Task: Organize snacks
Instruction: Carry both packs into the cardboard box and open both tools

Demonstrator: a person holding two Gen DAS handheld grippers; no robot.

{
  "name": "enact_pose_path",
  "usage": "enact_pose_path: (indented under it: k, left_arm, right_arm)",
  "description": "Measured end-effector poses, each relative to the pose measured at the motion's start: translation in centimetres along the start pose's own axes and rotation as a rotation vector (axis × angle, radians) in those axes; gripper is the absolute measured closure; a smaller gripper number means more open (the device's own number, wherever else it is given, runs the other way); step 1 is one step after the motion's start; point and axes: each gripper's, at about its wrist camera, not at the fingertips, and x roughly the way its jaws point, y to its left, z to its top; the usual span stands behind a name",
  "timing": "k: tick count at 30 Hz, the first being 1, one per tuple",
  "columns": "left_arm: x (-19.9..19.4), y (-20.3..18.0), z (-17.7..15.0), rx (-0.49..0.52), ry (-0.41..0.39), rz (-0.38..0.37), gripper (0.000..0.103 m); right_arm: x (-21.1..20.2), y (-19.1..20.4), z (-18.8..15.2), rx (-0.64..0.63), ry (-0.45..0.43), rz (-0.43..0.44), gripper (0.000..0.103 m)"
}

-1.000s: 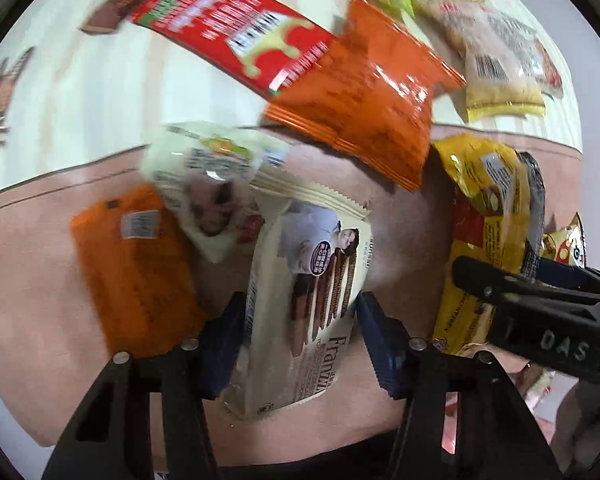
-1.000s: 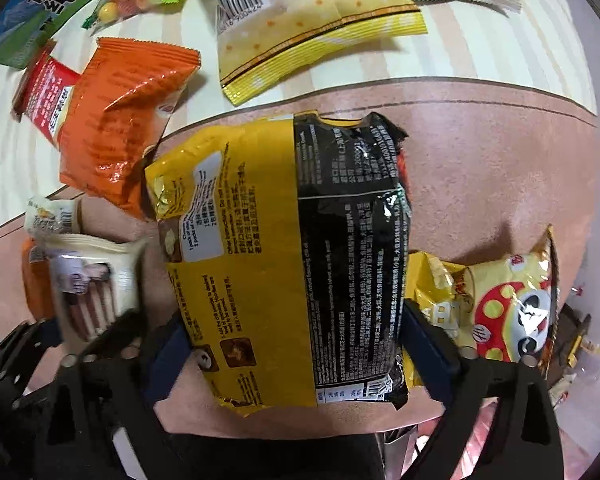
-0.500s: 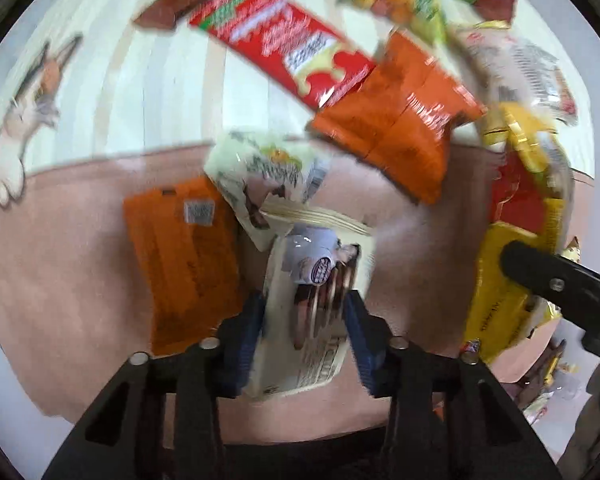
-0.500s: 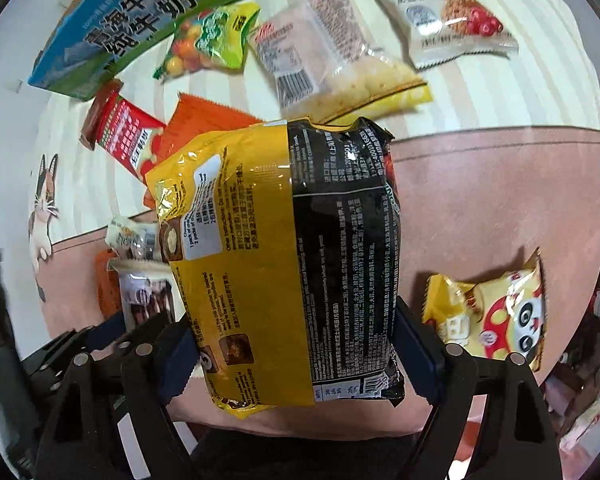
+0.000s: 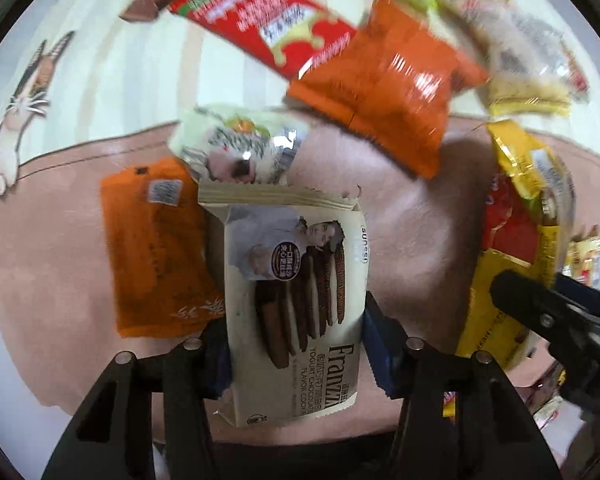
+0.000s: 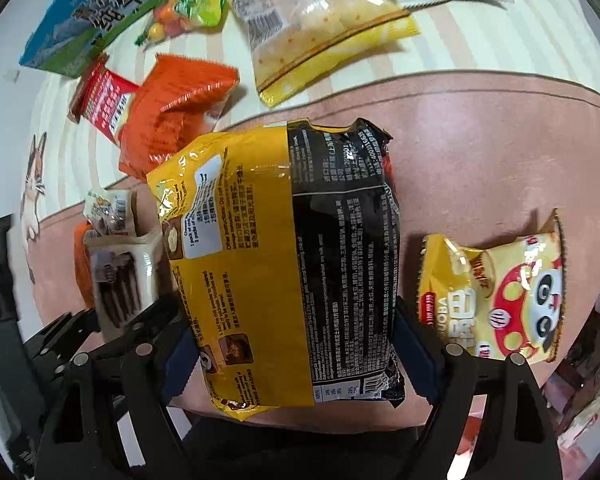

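Covering most of both views, a pink mat [image 6: 480, 152] gives way to a striped cream cloth [image 5: 112, 80] toward the top, a cat figure [image 5: 16, 120] printed at its left edge. Blue-green milk carton [image 6: 100, 12] lies at upper left of the right wrist view. Yellow-and-black noodle packet [image 6: 284, 264] fills the centre of that view, clamped at its lower sides by the right gripper [image 6: 296, 356], jaws pressed against it. Clear-and-yellow snack bag [image 6: 320, 28] sits above it on the cloth. Crumpled orange bag [image 5: 384, 92] straddles the mat's border, overlapping a red wrapper [image 5: 260, 20]. Panda-print bag [image 6: 496, 296] lies at right, just beside the noodle packet. Cream Franzzi cookie pack [image 5: 296, 300] stands lower centre of the left wrist view, gripped by the left gripper [image 5: 296, 356] on both long edges. Flat orange packet [image 5: 156, 248] lies to its left, touching. Small hedgehog-print pouch [image 5: 236, 148] sits just above the cookie pack. Green candy bag [image 6: 196, 4], blurred, rests near the carton.
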Motion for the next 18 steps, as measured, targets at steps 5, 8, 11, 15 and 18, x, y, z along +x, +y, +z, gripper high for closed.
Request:
enact_pose_path:
  k: [5, 8, 11, 15, 18]
  left_arm:
    - [-5.6, 1.7, -0.1, -0.02, -0.074, -0.048, 0.052]
    - [-9.0, 2.0, 1.2, -0.053, -0.124, -0.095, 0.052]
    - [-12.8, 3.0, 3.7, -0.077, -0.182, -0.143, 0.052]
    - [-16.8, 3.5, 8.9, -0.091, -0.291, -0.151, 0.052]
    - [-19.5, 4.9, 11.7, -0.092, -0.34, -0.157, 0.052]
  right_arm:
    - [-1.8, 0.9, 0.8, -0.003, -0.051, 0.047, 0.015]
    - [-4.4, 1.6, 2.5, 0.003, -0.088, 0.103, 0.015]
    - [-7.0, 2.4, 4.5, 0.009, -0.134, 0.159, 0.015]
    - [-11.1, 4.3, 7.8, -0.007, -0.202, 0.21, 0.015]
    - [-14.0, 5.9, 11.6, -0.033, -0.259, 0.22, 0.015]
